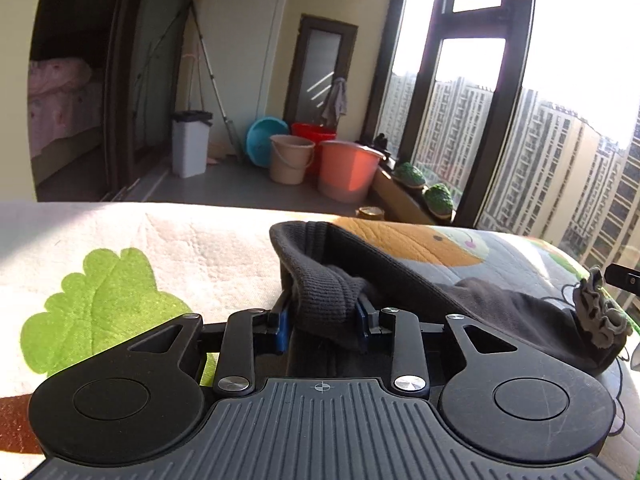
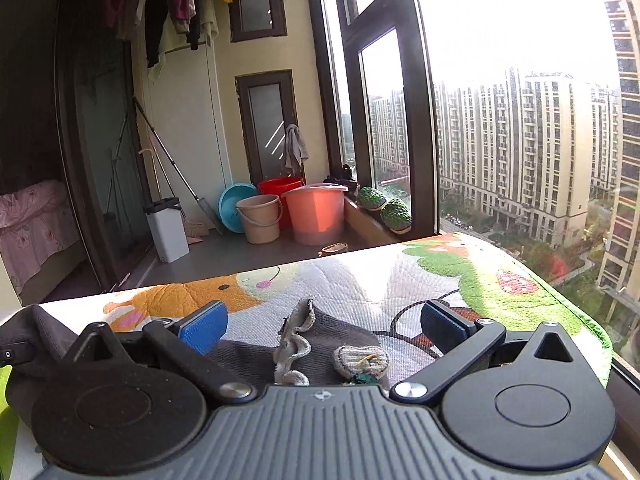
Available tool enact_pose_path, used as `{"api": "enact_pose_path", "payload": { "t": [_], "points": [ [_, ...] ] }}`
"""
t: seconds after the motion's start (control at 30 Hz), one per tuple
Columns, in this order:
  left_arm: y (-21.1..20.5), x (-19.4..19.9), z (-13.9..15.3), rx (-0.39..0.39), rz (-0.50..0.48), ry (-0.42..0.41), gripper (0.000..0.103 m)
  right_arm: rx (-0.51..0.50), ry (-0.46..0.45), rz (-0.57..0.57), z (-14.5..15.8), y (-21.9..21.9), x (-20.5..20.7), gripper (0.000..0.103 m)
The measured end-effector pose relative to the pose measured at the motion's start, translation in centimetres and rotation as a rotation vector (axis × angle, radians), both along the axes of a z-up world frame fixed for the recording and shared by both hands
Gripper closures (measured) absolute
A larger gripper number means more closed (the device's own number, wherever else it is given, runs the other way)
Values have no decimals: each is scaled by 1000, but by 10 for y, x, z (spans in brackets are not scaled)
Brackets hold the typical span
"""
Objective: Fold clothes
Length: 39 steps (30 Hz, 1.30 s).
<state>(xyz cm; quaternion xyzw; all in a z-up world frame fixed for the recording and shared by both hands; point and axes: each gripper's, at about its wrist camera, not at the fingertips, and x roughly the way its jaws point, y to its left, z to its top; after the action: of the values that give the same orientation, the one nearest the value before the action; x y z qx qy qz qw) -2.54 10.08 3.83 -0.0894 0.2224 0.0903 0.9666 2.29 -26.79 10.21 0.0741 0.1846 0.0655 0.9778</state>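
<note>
Garment, a dark grey knitted piece with a ribbed band [image 1: 326, 300], lies across the cartoon-printed quilted cover [image 1: 200, 248] of the desk; I cannot tell what kind of clothing it is. In my left wrist view, my left tool [image 1: 323, 322] is pinching the ribbed band, the blue-padded fingers [image 1: 282, 330] pressed against the folded knit from both sides, and the band arches up over the cover and runs off to the right. At the far right of that view the fabric ends in a frilled grey edge [image 1: 600, 316], beside which a black part of the other device shows. In my right wrist view, my right tool [image 2: 322, 326] stands spread wide, its blue pads [image 2: 202, 330] well apart and gripping nothing; between them the same grey fabric lies flat on the cover, with the frilled strip [image 2: 294, 344] standing up and a small pale round patch [image 2: 362, 360] just beside it. The cover shows an orange bear figure [image 2: 176, 300] and green shapes [image 2: 500, 280]. Beyond the desk I see the balcony floor with a coral plastic bucket [image 2: 316, 214], a beige bucket [image 2: 260, 218], a blue basin [image 2: 232, 204] and a white bin [image 2: 166, 228], and tall windows [image 2: 520, 140] facing apartment blocks.
</note>
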Motion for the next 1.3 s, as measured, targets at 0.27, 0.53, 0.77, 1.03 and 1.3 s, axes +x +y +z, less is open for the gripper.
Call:
{"api": "enact_pose_path", "payload": {
  "t": [0.27, 0.53, 0.77, 1.03, 1.3],
  "points": [
    [91, -42, 12, -54, 218, 18, 56, 10, 69, 254, -1, 43, 5, 0],
    [71, -43, 27, -96, 105, -4, 16, -127, 220, 211, -27, 76, 25, 0],
    [67, -4, 19, -128, 68, 49, 8, -84, 283, -21, -44, 15, 37, 0],
    [73, 26, 1, -192, 126, 152, 6, 141, 357, 46, -67, -8, 38, 0],
    [78, 7, 3, -148, 80, 144, 5, 97, 373, 133, -46, -15, 26, 22]
  ]
}}
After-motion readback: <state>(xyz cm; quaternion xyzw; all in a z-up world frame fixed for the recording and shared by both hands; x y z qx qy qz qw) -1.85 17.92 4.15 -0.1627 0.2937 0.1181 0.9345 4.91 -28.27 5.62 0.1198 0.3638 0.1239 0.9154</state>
